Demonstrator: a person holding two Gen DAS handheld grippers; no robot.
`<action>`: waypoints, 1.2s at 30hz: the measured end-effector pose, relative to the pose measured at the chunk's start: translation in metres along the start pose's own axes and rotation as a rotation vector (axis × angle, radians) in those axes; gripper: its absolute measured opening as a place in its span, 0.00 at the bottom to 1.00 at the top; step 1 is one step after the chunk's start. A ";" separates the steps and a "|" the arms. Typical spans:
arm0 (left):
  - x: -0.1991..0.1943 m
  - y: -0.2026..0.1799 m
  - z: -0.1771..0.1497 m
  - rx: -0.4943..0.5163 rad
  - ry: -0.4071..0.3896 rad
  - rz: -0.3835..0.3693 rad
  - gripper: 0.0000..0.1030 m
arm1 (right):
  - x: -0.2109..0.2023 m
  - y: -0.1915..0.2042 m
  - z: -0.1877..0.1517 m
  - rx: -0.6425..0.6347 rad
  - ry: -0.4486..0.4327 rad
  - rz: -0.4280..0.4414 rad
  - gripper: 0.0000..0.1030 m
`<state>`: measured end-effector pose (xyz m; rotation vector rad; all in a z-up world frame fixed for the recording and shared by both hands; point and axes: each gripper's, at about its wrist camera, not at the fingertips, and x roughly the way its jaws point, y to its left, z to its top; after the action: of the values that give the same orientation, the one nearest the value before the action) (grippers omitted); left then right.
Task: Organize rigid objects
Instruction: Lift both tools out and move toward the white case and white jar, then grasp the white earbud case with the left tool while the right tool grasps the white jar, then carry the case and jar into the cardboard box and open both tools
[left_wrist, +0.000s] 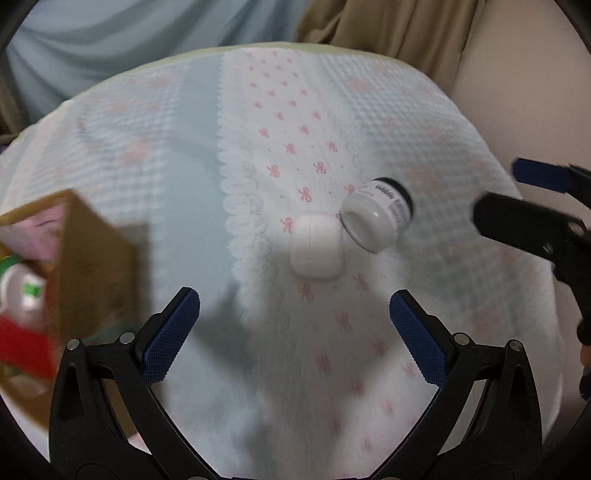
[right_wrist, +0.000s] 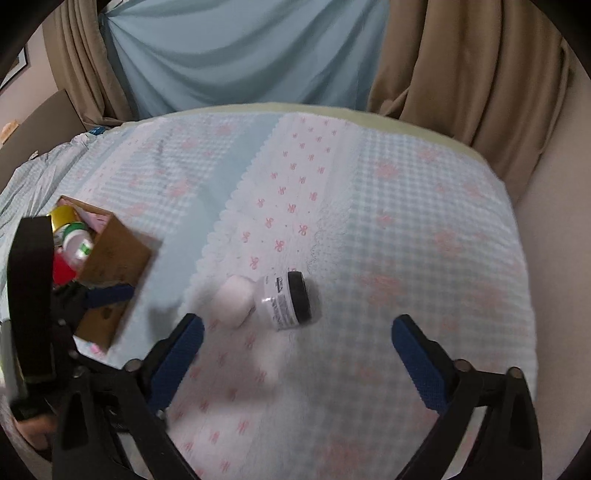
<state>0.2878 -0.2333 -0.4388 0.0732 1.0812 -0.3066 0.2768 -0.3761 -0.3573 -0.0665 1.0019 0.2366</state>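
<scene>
A small white case lies on the patterned cloth, touching a white jar with a black lid that lies on its side. Both also show in the right wrist view, the case left of the jar. My left gripper is open and empty, just short of the case. My right gripper is open and empty, just short of the jar. The right gripper also shows at the right edge of the left wrist view.
A brown cardboard box holding several items, among them a white bottle and something red, stands at the left; it also shows in the left wrist view. Curtains hang behind the bed. A wall is at the right.
</scene>
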 end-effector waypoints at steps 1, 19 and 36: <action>0.010 -0.001 0.001 0.007 -0.005 0.002 0.94 | 0.010 0.000 0.000 0.000 0.009 0.005 0.92; 0.067 -0.019 0.012 0.106 -0.092 -0.006 0.51 | 0.101 0.004 -0.003 -0.006 0.088 0.077 0.58; 0.064 -0.019 0.009 0.119 -0.100 -0.007 0.41 | 0.097 0.000 -0.003 0.034 0.058 0.124 0.50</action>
<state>0.3179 -0.2671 -0.4885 0.1587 0.9637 -0.3765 0.3246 -0.3607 -0.4404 0.0202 1.0691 0.3318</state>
